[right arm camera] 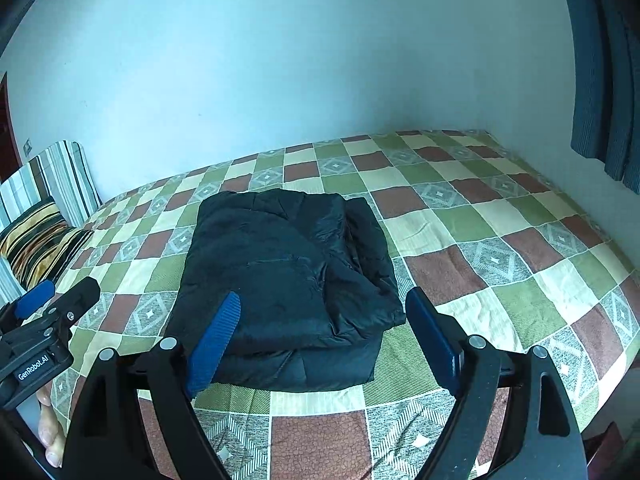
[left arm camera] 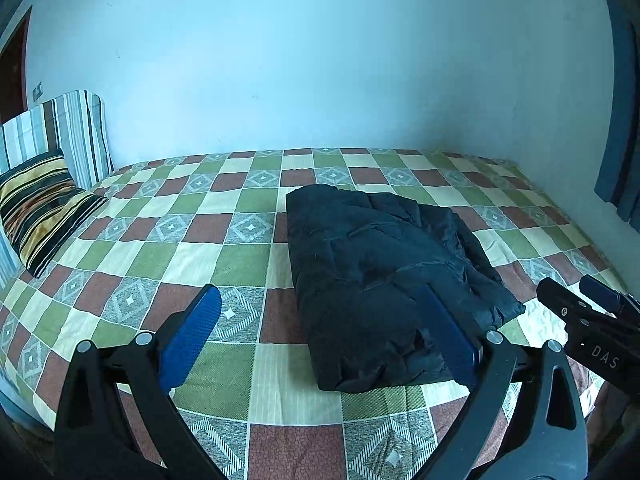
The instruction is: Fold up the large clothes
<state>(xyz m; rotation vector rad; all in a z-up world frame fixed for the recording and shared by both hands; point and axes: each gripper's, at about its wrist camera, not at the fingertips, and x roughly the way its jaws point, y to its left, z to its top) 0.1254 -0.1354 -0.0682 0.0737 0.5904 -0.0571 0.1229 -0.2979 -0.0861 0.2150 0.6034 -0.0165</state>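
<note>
Bed (left arm camera: 248,184), covered by a checked quilt of green, cream and rust squares, fills the lower half of both views and runs back to a pale blue wall (left arm camera: 320,60). A blue curtain (right arm camera: 600,80) hangs at the right edge of the right wrist view.

Dark padded jacket (right arm camera: 288,272), folded into a thick, roughly rectangular bundle, lies flat on the quilt toward the near side of the bed, its layered edges showing at the front and right. In the left wrist view the same bundle sits right of centre.

Striped cushion (left arm camera: 40,208) in gold and black rests at the head of the bed on the left, leaning on a taller grey-striped cushion (left arm camera: 76,132) behind it, well apart from the jacket.

Left tongs (left arm camera: 316,340): blue pads spread wide, holding nothing, above the quilt with the right pad over the jacket's near edge. Right tongs (right arm camera: 324,344): likewise spread and empty, framing the jacket's near edge; whether they touch it cannot be told.
</note>
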